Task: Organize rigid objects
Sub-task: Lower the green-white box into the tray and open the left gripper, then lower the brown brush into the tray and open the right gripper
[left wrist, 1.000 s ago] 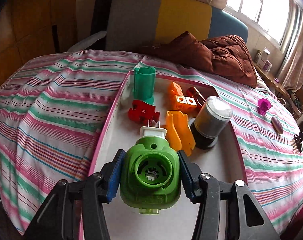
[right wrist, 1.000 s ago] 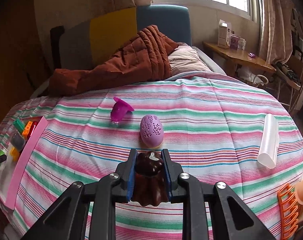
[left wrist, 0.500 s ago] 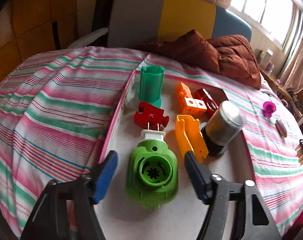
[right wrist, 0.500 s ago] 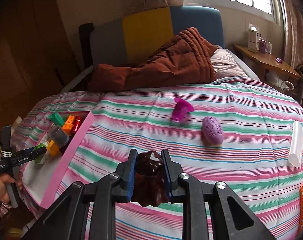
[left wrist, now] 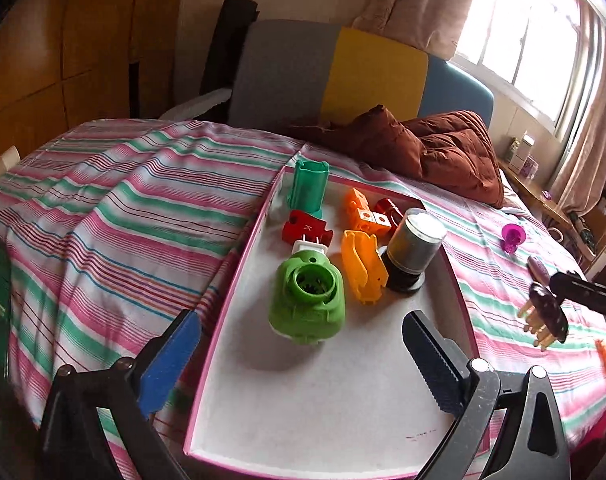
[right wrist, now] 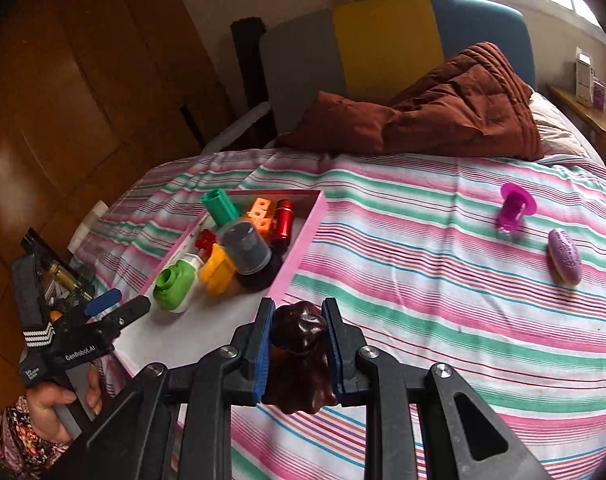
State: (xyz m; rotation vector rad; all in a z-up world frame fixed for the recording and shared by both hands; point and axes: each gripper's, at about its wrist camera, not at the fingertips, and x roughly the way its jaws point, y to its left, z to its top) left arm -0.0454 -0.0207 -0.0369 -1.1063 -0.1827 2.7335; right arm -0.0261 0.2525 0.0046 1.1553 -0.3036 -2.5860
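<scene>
Released a moment ago, the green plastic grinder-like housing (left wrist: 308,298) now lies alone on the white, pink-rimmed tray (left wrist: 335,416), and the left gripper (left wrist: 299,354) has backed off with its jaws spread wide and empty. Across the striped bedspread (right wrist: 443,280), the right gripper (right wrist: 297,354) has swung toward the tray, its blue pads pinching a glossy dark-brown moulded plastic piece (right wrist: 299,338). To finish well, it should probably carry the piece over the pink rim and set it on the bare white area nearest the person, clear of the green housing and the grey-capped jar (left wrist: 413,246). Held low by the person's hand (right wrist: 51,408), the left gripper points along the tray.
</scene>
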